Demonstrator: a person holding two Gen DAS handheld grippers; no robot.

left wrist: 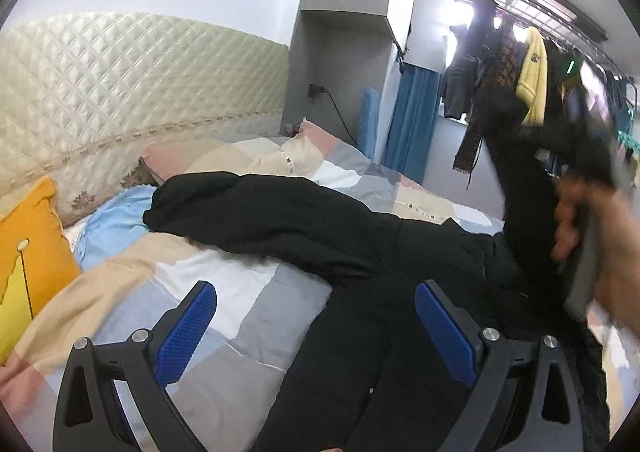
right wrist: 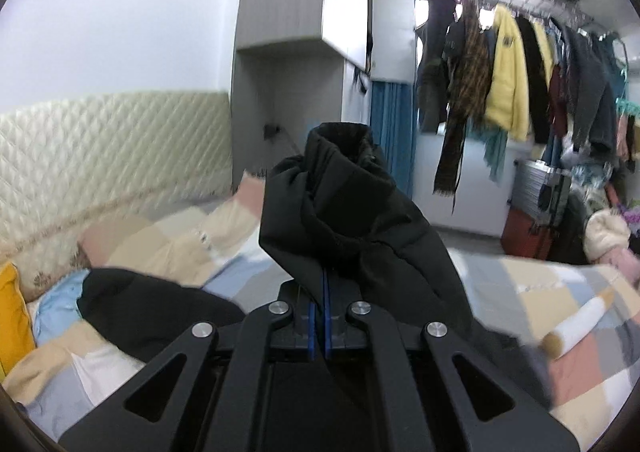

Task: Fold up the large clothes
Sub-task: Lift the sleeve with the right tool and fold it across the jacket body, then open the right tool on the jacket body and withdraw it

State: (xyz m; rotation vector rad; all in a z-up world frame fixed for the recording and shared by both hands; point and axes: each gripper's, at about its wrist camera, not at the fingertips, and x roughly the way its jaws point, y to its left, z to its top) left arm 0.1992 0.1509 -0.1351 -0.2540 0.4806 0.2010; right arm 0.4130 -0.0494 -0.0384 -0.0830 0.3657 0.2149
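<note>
The right gripper (right wrist: 319, 284) is clamped on a lifted sleeve of the black coat (left wrist: 280, 228), the left gripper (left wrist: 316, 326) hangs released above the coat's near part on the bed (left wrist: 224, 292), and the bulky sleeve may slip because only a thin bunch is pinched.

Black coat (left wrist: 304, 228) on a patchwork bedspread (left wrist: 224, 288): grey, beige, white, pink & pale blue blocks. Cream quilted headboard (left wrist: 132, 80) w/ diamond stitching. Orange cushion (left wrist: 28, 248). Blue curtain (right wrist: 390, 124). Yellow jacket (right wrist: 508, 72) on the rack. Blue pads (left wrist: 186, 332), black frame.
</note>
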